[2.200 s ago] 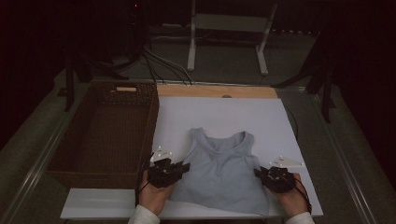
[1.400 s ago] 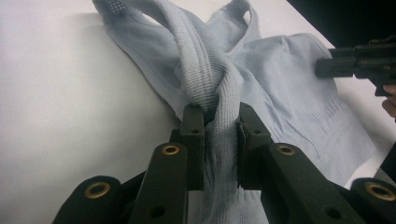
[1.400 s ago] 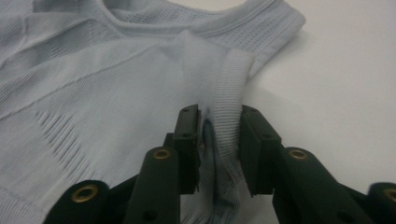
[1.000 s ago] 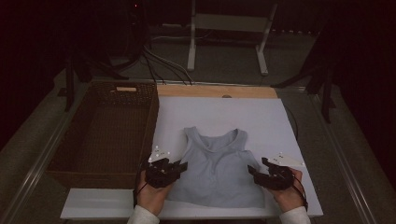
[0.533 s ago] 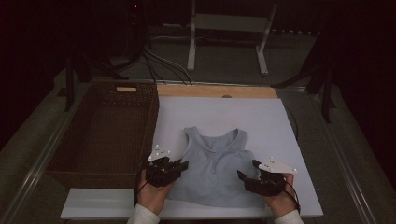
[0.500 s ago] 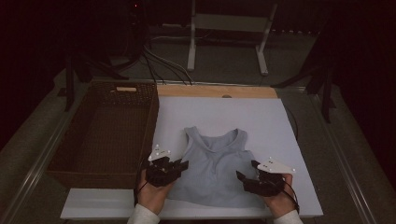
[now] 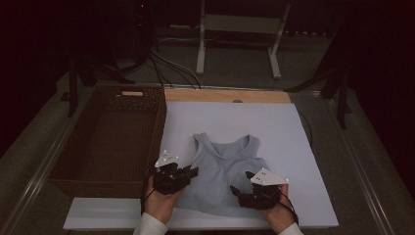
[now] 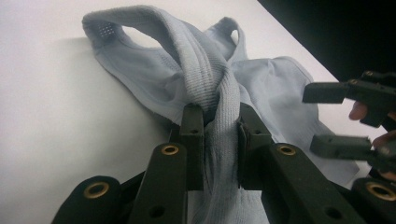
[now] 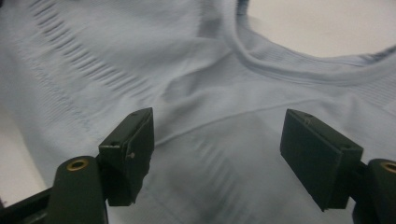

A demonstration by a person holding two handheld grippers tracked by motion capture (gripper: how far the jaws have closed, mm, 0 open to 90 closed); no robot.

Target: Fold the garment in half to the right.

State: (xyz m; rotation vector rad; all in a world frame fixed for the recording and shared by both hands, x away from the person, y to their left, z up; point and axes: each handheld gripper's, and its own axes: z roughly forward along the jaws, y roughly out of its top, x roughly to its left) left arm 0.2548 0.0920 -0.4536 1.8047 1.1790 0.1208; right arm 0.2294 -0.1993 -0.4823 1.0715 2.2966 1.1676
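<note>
While the left gripper [image 8: 215,128] stays clamped on the tank top [image 7: 222,171], the right gripper [image 9: 215,154], its jaws just opening with cloth under them, must next close on a fold.

A dim lab: white work board [image 7: 274,127], floor cables [image 7: 166,61], metal stand [image 7: 240,29].

The table [image 7: 46,169] is grey with a raised rail along its sides. On it lies a white board [image 7: 288,142], which takes the middle and the right part. At 12 o'clock of the board a wooden strip [image 7: 225,95] shows. At 9 o'clock stands a dark wicker basket [image 7: 110,142], touching the board's edge. A light blue tank top [image 7: 220,171] lies flat on the board toward 6 o'clock.
</note>
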